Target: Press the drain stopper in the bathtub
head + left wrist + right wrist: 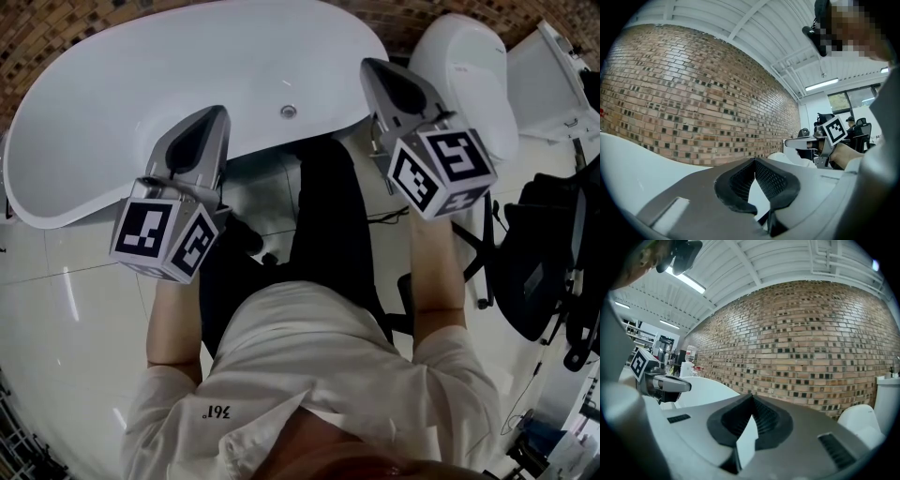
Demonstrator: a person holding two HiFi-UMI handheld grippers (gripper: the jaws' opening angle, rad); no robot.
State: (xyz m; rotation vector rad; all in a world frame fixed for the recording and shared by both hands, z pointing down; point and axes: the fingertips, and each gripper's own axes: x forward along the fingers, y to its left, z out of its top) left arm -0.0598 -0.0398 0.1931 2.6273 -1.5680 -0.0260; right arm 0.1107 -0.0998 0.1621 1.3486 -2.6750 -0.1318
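The white oval bathtub (112, 122) lies below and ahead of me in the head view. Its small round chrome drain stopper (289, 111) sits inside, near the tub's near wall. My left gripper (219, 112) hangs over the tub's near rim, left of the stopper and well above it. My right gripper (367, 66) is held to the stopper's right, past the tub's end. Both point level at the brick wall. The left gripper (754, 162) and the right gripper (752, 397) are shut with their tips touching and nothing between them. Neither gripper view shows the stopper.
A white toilet (466, 75) stands right of the tub, with a cistern (553, 84) beyond it. A black office chair (548, 267) is at the right. The person's black-trousered legs (328, 216) stand against the tub. A brick wall (693, 103) runs behind.
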